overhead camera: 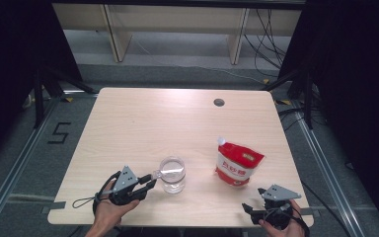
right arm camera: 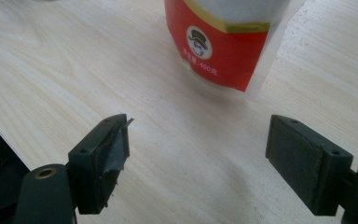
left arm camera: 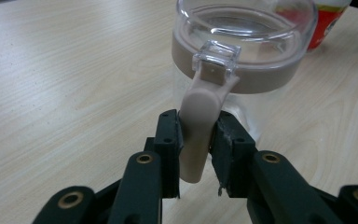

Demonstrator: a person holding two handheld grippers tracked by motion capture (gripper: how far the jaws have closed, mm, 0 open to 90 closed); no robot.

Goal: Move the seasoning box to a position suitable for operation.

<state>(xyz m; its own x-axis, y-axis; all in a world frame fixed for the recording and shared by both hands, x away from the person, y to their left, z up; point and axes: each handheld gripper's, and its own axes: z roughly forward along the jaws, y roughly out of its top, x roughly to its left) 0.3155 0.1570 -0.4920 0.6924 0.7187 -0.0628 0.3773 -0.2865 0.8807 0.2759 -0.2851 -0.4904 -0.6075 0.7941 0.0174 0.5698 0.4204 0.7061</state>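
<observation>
A clear glass jar (overhead camera: 172, 174) with a beige rim and clip lid stands near the table's front edge. Its beige clasp lever (left arm camera: 198, 126) hangs down the side. My left gripper (overhead camera: 150, 183) reaches it from the left and is shut on that lever (left arm camera: 196, 140), both pads pressing its sides. To the right stands a red and white pouch (overhead camera: 238, 164), upright and leaning slightly. My right gripper (overhead camera: 254, 200) rests at the front right corner, short of the pouch (right arm camera: 226, 42). Its jaws stand wide open (right arm camera: 198, 144) over bare wood.
The wooden table (overhead camera: 153, 123) has a dark cable hole (overhead camera: 219, 102) near its back edge. The red pouch (left arm camera: 324, 23) stands just behind the jar (left arm camera: 244, 56) in the left gripper view. Dark curtains flank the table, and cables lie on the floor at the right.
</observation>
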